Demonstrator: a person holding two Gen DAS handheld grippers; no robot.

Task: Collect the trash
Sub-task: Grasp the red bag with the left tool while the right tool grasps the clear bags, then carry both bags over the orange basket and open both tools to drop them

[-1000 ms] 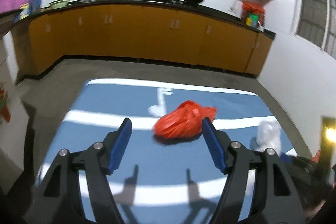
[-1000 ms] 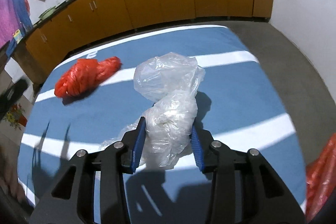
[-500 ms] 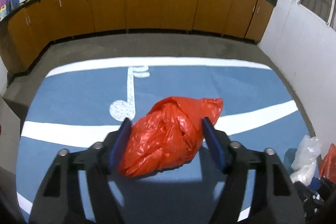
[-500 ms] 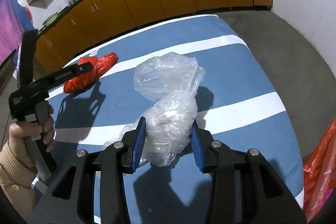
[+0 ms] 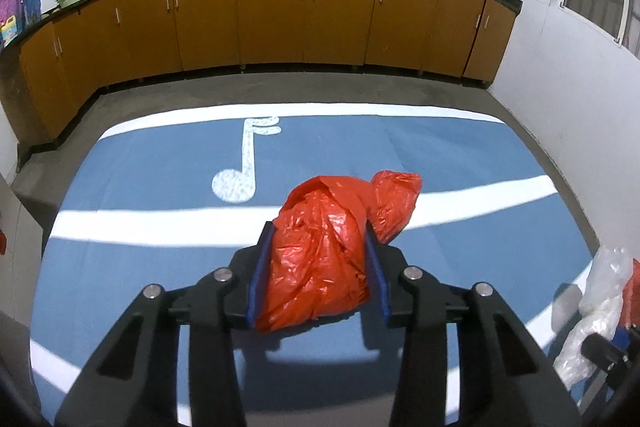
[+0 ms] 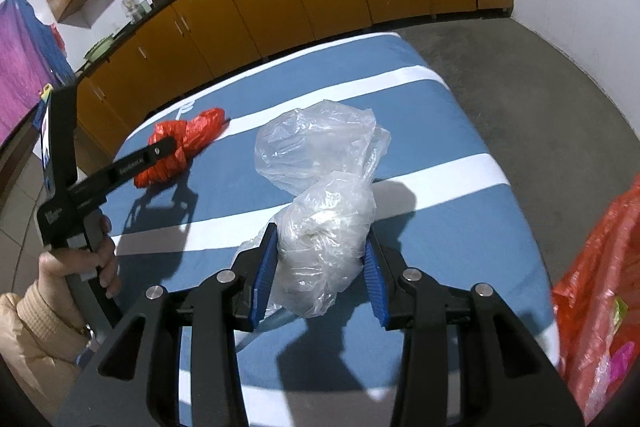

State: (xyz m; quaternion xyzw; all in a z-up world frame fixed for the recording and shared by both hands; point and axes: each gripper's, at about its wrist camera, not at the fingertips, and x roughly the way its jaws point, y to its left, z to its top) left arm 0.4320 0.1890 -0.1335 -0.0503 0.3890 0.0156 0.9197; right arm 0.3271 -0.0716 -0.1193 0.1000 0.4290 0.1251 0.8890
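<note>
Left wrist view: my left gripper (image 5: 318, 251) has just been closing, and its blue pads (image 5: 262, 267) now pinch the crumpled red bag (image 5: 324, 255), which lies on the blue mat (image 5: 160, 187) just past the white note (image 5: 244, 163). Right wrist view: my right gripper (image 6: 320, 263) is clamped on the clear bag (image 6: 324, 239), whose free end billows ahead over the mat. A larger red sack (image 6: 596, 287) shows at the right edge, probably the collecting bag. To lift well, I should squeeze until the film stops slipping, take the bulk rather than a loose fold, then raise straight up so the trailing tail (image 5: 396, 199) clears the mat without snagging.
</note>
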